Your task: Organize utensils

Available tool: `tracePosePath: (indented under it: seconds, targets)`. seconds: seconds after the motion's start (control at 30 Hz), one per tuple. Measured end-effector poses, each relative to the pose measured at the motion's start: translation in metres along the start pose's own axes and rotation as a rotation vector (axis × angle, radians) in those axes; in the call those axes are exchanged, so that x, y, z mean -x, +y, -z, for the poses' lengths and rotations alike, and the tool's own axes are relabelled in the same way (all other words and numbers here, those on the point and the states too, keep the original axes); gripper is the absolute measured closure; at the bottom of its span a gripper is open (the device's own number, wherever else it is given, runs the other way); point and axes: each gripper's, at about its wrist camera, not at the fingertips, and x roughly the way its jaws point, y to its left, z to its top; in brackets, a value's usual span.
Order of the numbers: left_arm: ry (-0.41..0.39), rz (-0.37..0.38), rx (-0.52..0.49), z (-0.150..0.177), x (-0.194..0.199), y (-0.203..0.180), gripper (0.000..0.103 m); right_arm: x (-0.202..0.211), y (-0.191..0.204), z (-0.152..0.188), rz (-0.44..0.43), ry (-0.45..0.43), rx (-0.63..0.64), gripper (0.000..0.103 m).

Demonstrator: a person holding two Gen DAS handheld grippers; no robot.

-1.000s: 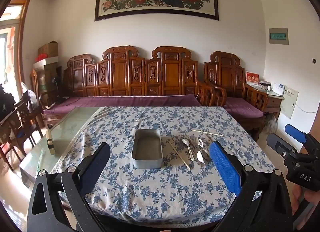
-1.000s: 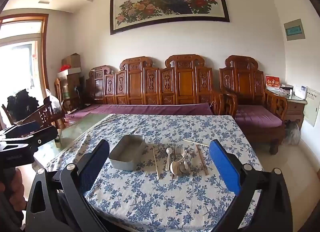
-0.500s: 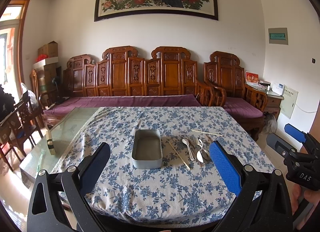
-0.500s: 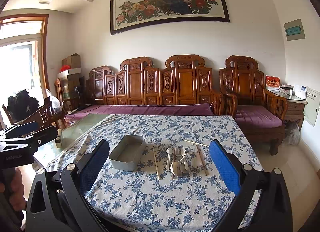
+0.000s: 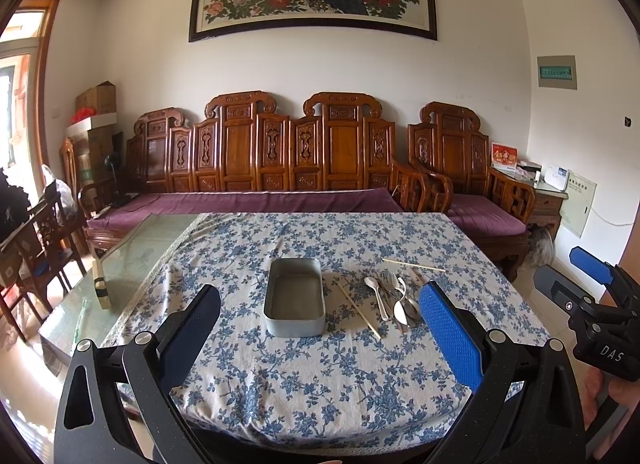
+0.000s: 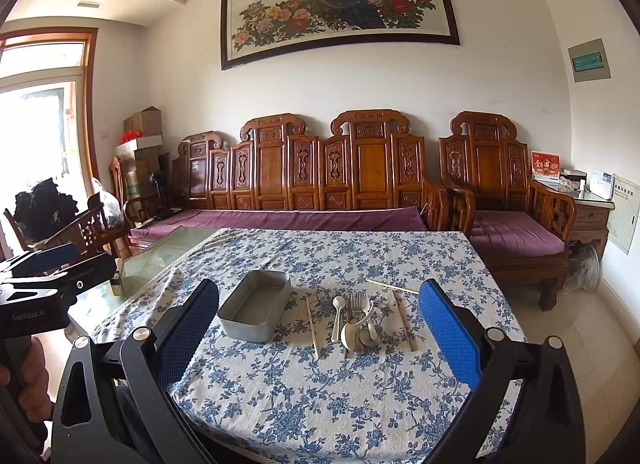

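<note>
A grey metal tray point(image 5: 295, 298) point(image 6: 256, 310) sits empty on the blue-flowered tablecloth point(image 5: 320, 376). To its right lies a pile of utensils point(image 5: 394, 298) point(image 6: 358, 322): white spoons, metal forks and spoons. Loose chopsticks point(image 5: 359, 311) point(image 6: 312, 328) lie beside the pile, one more chopstick point(image 5: 413, 265) behind it. My left gripper point(image 5: 320, 338) is open and empty, held above the table's near edge. My right gripper point(image 6: 318, 338) is open and empty, also short of the utensils. Each gripper shows at the edge of the other's view.
A carved wooden sofa point(image 5: 288, 167) with purple cushions stands behind the table. A glass tabletop point(image 5: 132, 260) is bare left of the cloth, with a small block point(image 5: 100, 284) on it. Wooden chairs point(image 5: 36, 248) stand at the left, an armchair point(image 6: 516, 215) at the right.
</note>
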Motion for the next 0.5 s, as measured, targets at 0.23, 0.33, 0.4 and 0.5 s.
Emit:
tracePosePath:
  seconds: [0.23,0.33,0.4,0.5]
  targets:
    - [0.001,0.0,0.001,-0.0005,-0.0003,-0.0003,0.006,0.0001,-0.0001,-0.0001,0.0,0.0,0.0,0.003]
    - [0.0,0.002,0.0,-0.0006,0.0002,0.0005,0.006,0.0004,0.0001,-0.0003,0.0,0.0,0.002,0.003]
    - [0.0,0.002,0.0,-0.0007,0.0002,0.0007,0.006,0.0006,-0.0002,-0.0003,-0.001,0.0,0.0,0.003]
    - [-0.002,0.004,-0.001,-0.0013,0.001,0.0002,0.006,0.0005,-0.0001,-0.0004,0.001,0.0,0.001,0.003]
